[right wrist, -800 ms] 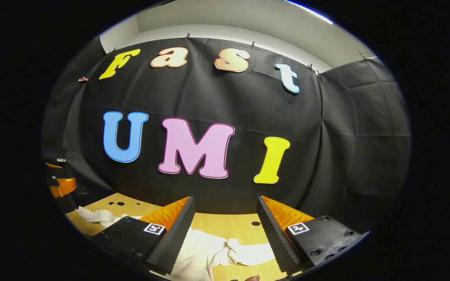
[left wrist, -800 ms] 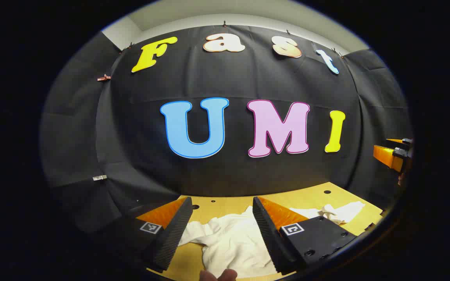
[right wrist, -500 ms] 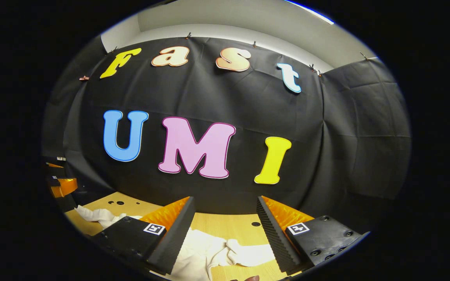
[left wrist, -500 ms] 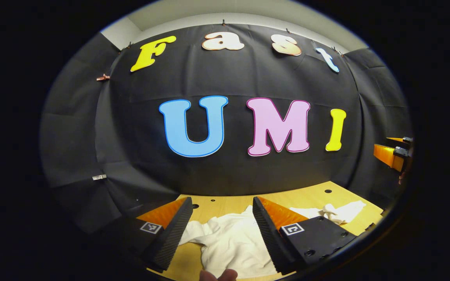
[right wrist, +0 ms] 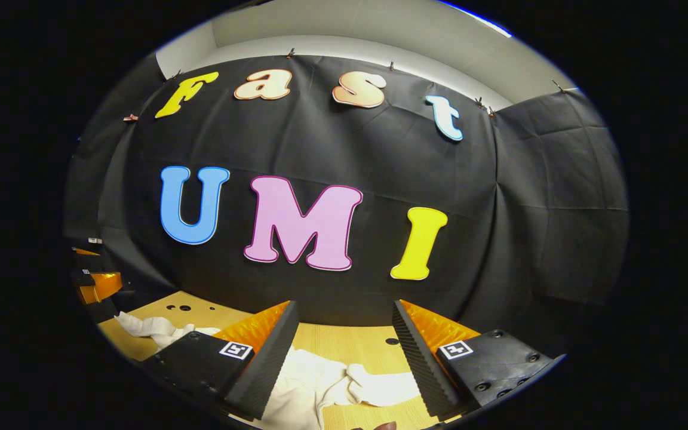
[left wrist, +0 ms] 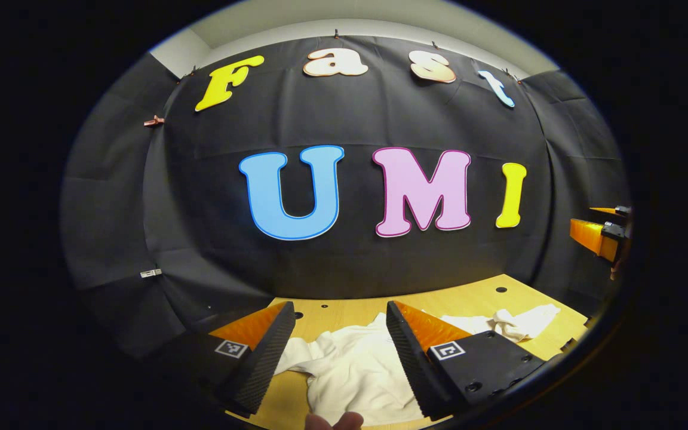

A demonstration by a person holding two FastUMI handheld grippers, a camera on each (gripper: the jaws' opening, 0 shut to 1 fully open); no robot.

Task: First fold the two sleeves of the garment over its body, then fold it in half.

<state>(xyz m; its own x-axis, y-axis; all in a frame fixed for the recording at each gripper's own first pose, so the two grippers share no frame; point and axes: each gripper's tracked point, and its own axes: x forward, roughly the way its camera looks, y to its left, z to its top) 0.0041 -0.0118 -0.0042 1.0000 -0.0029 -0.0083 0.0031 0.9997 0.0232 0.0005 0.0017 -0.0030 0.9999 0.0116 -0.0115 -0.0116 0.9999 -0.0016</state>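
A black cloth wall (left wrist: 350,263) closes off the far side of the light wooden table (left wrist: 344,310), which has a few small dark holes (left wrist: 500,290) drilled near its back edge; a strip of pale wall (right wrist: 344,30) shows above the cloth. Nothing stands on the table between the tools and the garment. In the left gripper view the left tool (left wrist: 339,358) hangs above the table with its two fingers spread wide and nothing between them, and a fingertip of the person's hand (left wrist: 333,421) shows at the bottom edge. The white garment (left wrist: 350,370) lies crumpled on the table under and between those fingers, unfolded, with one sleeve (left wrist: 523,322) trailing off to the right toward the table's edge. At the far right of that view the right tool (left wrist: 604,230) is held up in the air, well apart from the cloth. In the right gripper view the right tool (right wrist: 341,361) is likewise spread wide and empty, above a wrinkled, bunched part of the garment (right wrist: 320,385); another sleeve (right wrist: 153,329) stretches away to the left, and the left tool (right wrist: 96,283) appears near the left edge above it.
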